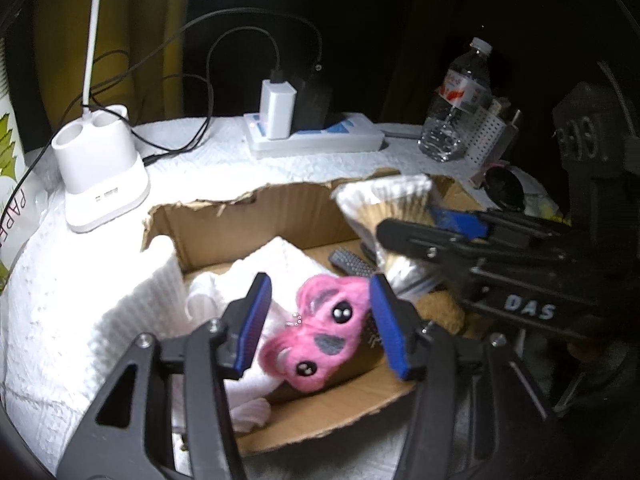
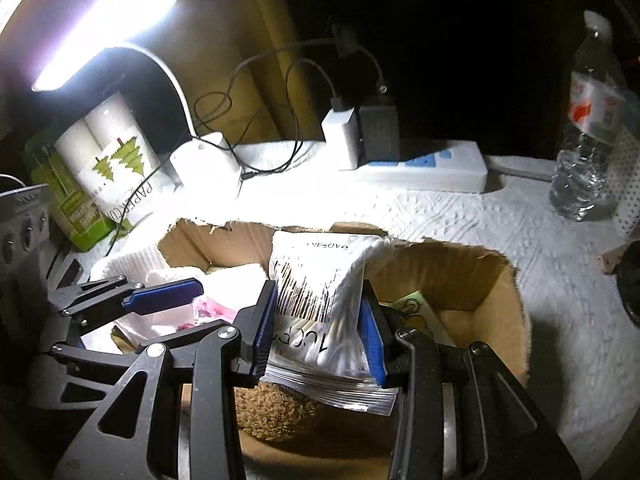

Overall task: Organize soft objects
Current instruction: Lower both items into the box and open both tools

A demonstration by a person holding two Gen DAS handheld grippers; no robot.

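The left gripper (image 1: 318, 324) has jaws apart around the pink plush toy (image 1: 320, 344) lying in the cardboard box (image 1: 256, 224), pads clear. The right gripper (image 2: 320, 332) clamps the cotton-swab bag (image 2: 320, 300) over the box's 3 o'clock side.

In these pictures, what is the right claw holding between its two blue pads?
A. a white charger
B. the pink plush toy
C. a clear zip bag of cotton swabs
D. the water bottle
C: in the right wrist view the right claw has its pads pressed on both sides of the zip bag of cotton swabs, held above the cardboard box; the pink plush toy lies in the box instead.
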